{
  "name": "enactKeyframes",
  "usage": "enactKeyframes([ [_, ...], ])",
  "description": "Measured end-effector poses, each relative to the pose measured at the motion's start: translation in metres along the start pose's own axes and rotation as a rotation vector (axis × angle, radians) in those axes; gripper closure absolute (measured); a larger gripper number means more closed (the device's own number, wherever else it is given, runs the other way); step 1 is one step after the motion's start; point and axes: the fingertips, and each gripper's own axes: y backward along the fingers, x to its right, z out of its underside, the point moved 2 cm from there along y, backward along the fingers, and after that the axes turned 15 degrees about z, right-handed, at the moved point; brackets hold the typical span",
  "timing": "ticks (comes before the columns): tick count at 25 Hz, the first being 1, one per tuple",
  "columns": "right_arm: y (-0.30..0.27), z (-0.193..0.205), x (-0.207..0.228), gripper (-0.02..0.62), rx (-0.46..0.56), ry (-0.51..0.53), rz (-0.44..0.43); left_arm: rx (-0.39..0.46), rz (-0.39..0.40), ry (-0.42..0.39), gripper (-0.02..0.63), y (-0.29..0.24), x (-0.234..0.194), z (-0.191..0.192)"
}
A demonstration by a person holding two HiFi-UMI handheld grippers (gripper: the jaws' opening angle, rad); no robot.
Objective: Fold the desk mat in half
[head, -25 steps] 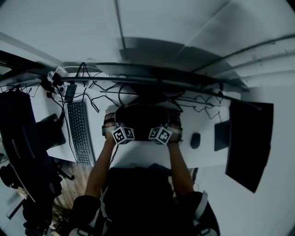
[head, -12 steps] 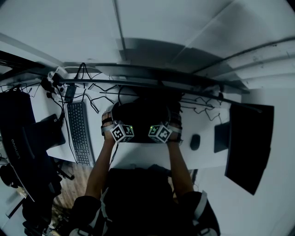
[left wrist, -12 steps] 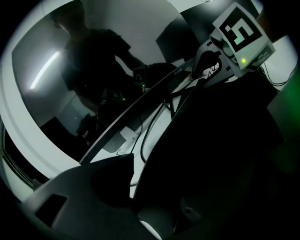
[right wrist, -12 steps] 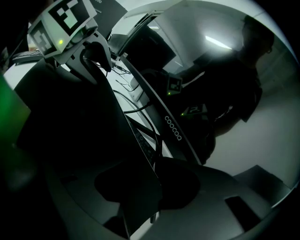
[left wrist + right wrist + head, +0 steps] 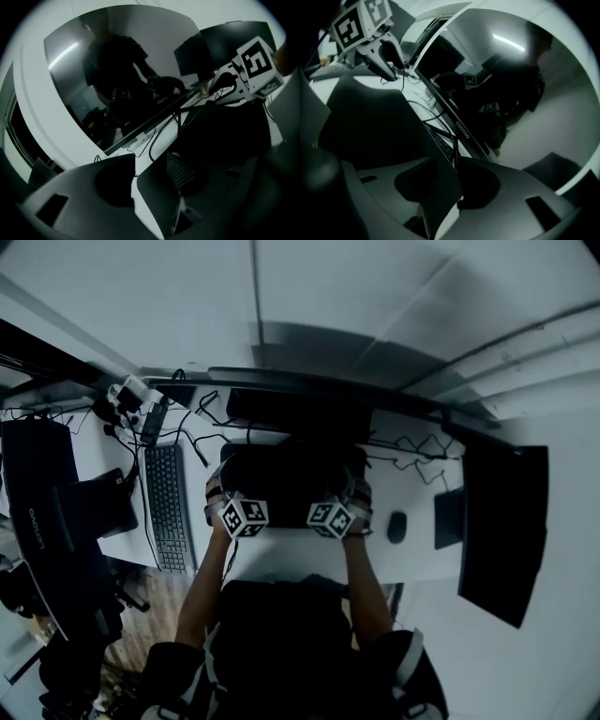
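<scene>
The mat (image 5: 291, 482) looks matt black and smooth. The desk (image 5: 300, 561) is smooth and white. The monitor (image 5: 117, 70) screen is glossy, mirror-like.

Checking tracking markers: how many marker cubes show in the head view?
2. One cube sits on the left gripper, one on the right gripper, side by side at the desk mat's near edge. None seems hidden.

A keyboard (image 5: 167, 507) lies well left of the fingers (image 5: 93, 187) of the left gripper (image 5: 151, 161). A mouse (image 5: 397, 526) sits near, right of the fingers (image 5: 525, 206) of the right gripper (image 5: 458, 168). Beyond both, cables (image 5: 202, 432) trail below a wide monitor (image 5: 300, 411).
</scene>
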Motion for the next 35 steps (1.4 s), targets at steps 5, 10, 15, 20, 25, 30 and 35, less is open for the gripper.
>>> enactKeyframes([
  [5, 0.036, -0.005, 0.008, 0.459, -0.038, -0.204, -0.022, 0.123, 0.065, 0.122, 0.400, 0.046, 0.009, -0.004],
  [10, 0.093, -0.012, 0.021, 0.466, -0.047, -0.427, -0.053, 0.288, 0.092, 0.214, 0.522, 0.114, 0.023, -0.011],
  [15, 0.165, -0.022, 0.022, 0.508, -0.042, -0.623, -0.098, 0.538, 0.011, 0.230, 0.598, 0.213, 0.027, -0.029],
  [20, 0.232, -0.025, 0.035, 0.551, -0.015, -0.800, -0.101, 0.664, 0.057, 0.299, 0.600, 0.277, 0.041, -0.034],
  [25, 0.282, -0.030, 0.052, 0.572, 0.028, -0.869, -0.098, 0.706, 0.064, 0.335, 0.600, 0.325, 0.054, -0.032],
  [30, 0.320, -0.033, 0.073, 0.580, 0.083, -0.922, -0.091, 0.684, 0.123, 0.335, 0.600, 0.345, 0.085, -0.029],
  [35, 0.348, -0.024, 0.099, 0.586, 0.140, -0.944, -0.076, 0.695, 0.119, 0.330, 0.600, 0.357, 0.121, -0.044],
])
